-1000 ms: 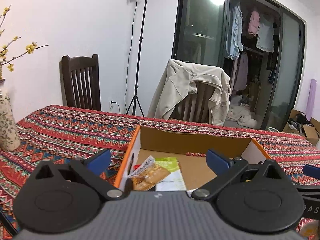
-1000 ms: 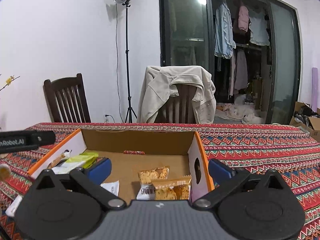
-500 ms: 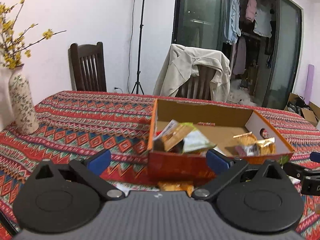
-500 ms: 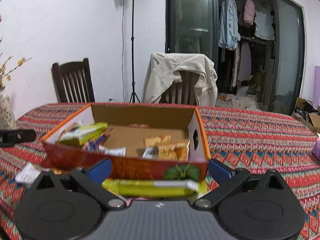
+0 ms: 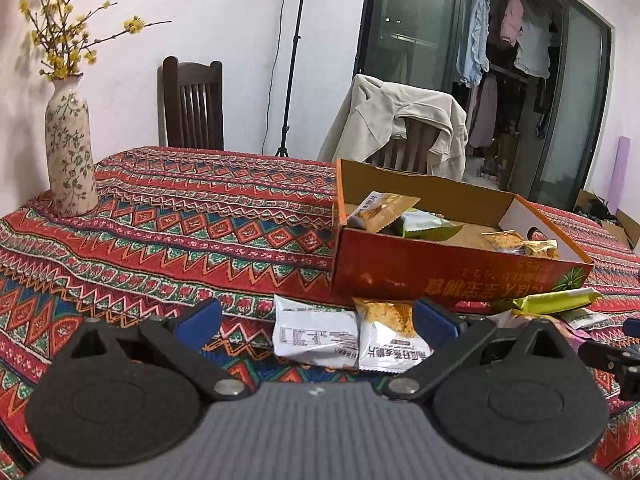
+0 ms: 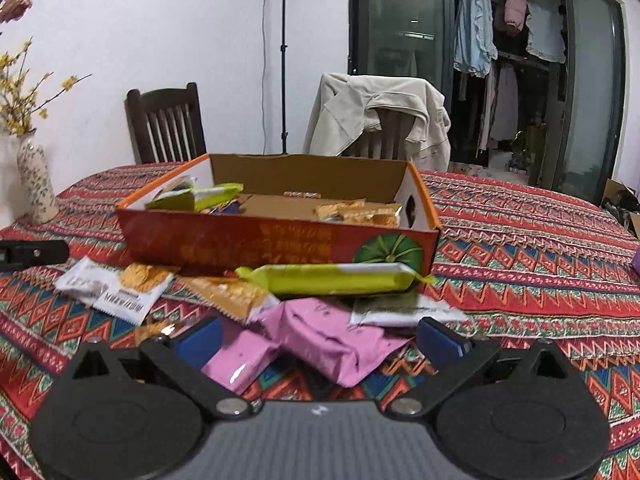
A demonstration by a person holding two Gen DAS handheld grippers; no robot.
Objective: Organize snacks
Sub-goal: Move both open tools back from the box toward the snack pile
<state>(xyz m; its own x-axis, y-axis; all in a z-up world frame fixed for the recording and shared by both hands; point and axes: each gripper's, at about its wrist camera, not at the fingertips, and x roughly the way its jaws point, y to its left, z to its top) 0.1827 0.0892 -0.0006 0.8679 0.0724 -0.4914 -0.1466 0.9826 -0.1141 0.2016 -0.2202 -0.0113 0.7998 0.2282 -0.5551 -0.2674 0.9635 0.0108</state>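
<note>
Right wrist: pink packets (image 6: pixel 320 340) between gripper (image 6: pixel 318 338) fingers.

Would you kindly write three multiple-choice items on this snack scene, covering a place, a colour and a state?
1. Where does the long green packet lie?
A in the box
B on the cloth before the box
C beside the vase

2. What colour are the packets nearest the right hand-held gripper?
A pink
B blue
C black

3. How is the left hand-held gripper?
A shut on a packet
B open, empty
C shut, empty

Key: B, it lies against the box's front wall; A, pink wrappers between its fingers; B, its fingers stand apart.
</note>
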